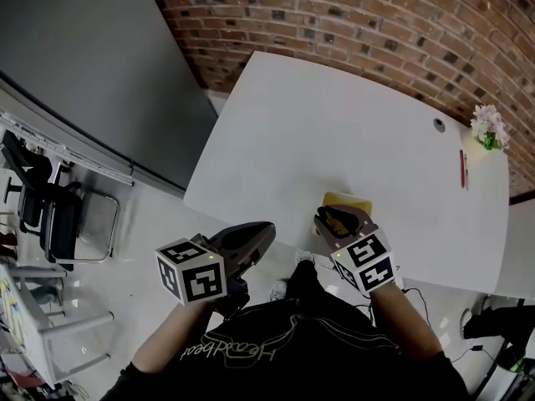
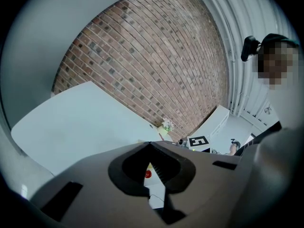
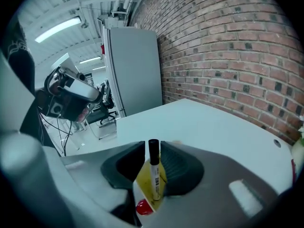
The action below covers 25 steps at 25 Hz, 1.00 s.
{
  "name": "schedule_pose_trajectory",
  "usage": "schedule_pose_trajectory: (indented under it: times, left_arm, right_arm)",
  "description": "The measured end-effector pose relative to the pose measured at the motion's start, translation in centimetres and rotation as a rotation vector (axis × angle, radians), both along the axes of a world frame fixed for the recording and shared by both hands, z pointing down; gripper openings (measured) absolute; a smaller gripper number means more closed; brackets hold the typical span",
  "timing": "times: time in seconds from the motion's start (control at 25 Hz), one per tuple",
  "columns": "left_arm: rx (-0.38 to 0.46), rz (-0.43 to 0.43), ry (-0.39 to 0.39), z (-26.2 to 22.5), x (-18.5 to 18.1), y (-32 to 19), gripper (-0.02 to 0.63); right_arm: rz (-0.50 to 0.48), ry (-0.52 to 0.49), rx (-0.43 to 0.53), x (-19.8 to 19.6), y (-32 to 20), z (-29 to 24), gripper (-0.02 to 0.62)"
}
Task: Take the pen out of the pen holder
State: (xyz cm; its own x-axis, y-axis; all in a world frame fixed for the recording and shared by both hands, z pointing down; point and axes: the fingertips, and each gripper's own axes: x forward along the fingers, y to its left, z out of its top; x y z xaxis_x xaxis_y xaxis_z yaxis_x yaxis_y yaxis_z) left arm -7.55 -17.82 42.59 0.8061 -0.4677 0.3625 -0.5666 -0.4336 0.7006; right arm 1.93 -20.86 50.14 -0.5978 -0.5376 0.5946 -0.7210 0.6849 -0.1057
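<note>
A yellow pen holder [image 1: 347,199] stands near the front edge of the white table [image 1: 334,124]. In the right gripper view a pen [image 3: 154,167] with a black cap and white barrel stands upright in the holder [image 3: 144,180]. My right gripper [image 1: 334,217] hangs just over the holder, and its jaws [image 3: 153,145] stand open on either side of the pen's cap with a little room each side. My left gripper [image 1: 262,229] is off the table's front edge, to the left of the holder. Its tips meet, shut on nothing [image 2: 148,144].
A red pen [image 1: 461,169] lies at the table's right end, near a small pot of flowers [image 1: 488,127] and a grey disc [image 1: 439,124]. A brick wall runs behind the table. Chairs [image 1: 50,215] stand on the floor at the left.
</note>
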Motion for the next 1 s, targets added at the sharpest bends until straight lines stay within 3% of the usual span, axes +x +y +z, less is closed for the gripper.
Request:
schedule_pose_trajectory:
  times: [0.36,0.52,1.0]
  left_arm:
    - [0.001,-0.046,-0.013,-0.1,-1.8,-0.3,0.002]
    - [-0.006,-0.043,-0.012,0.1,-1.7,0.0,0.002]
    - [-0.009,-0.025,-0.013,0.4,-1.5,0.9,0.002]
  right_arm:
    - [0.006,0.014,0.005,-0.1,-0.2,0.4,0.103]
    - [0.018,0.017,0.015,-0.1,-0.4,0.5,0.072]
    - [0.041,-0.002,0.038,0.2,-0.2,0.1,0.067]
